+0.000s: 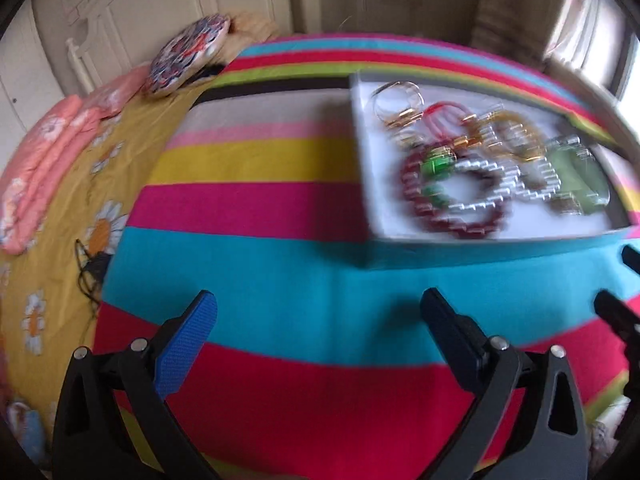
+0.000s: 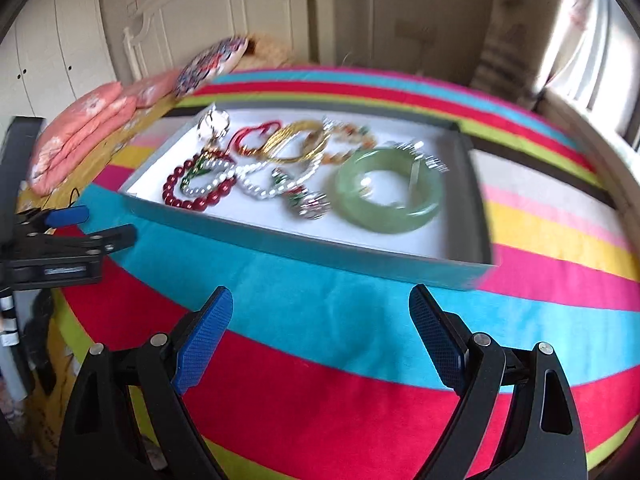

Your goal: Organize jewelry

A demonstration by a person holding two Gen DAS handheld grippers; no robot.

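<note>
A shallow grey box with a white lining (image 2: pixel 280 236) (image 1: pixel 368 184) lies on the striped blanket and holds a heap of jewelry. In it are a green jade bangle (image 2: pixel 390 192) (image 1: pixel 580 176), a dark red bead bracelet (image 2: pixel 192 194) (image 1: pixel 448 216), white pearl strands (image 2: pixel 256 176), a gold bangle (image 2: pixel 296 144) and a red cord bracelet (image 2: pixel 252 136). My right gripper (image 2: pixel 320 316) is open and empty, above the blanket in front of the box. My left gripper (image 1: pixel 320 320) is open and empty, to the left front of the box; it also shows in the right wrist view (image 2: pixel 92 224).
The bright striped blanket (image 1: pixel 260 208) covers the bed. Folded pink bedding (image 2: pixel 84 132) and a patterned round cushion (image 1: pixel 188 56) lie at the far left on a yellow flowered sheet (image 1: pixel 60 240). A white headboard and wardrobe stand behind. A window with curtain is at the right.
</note>
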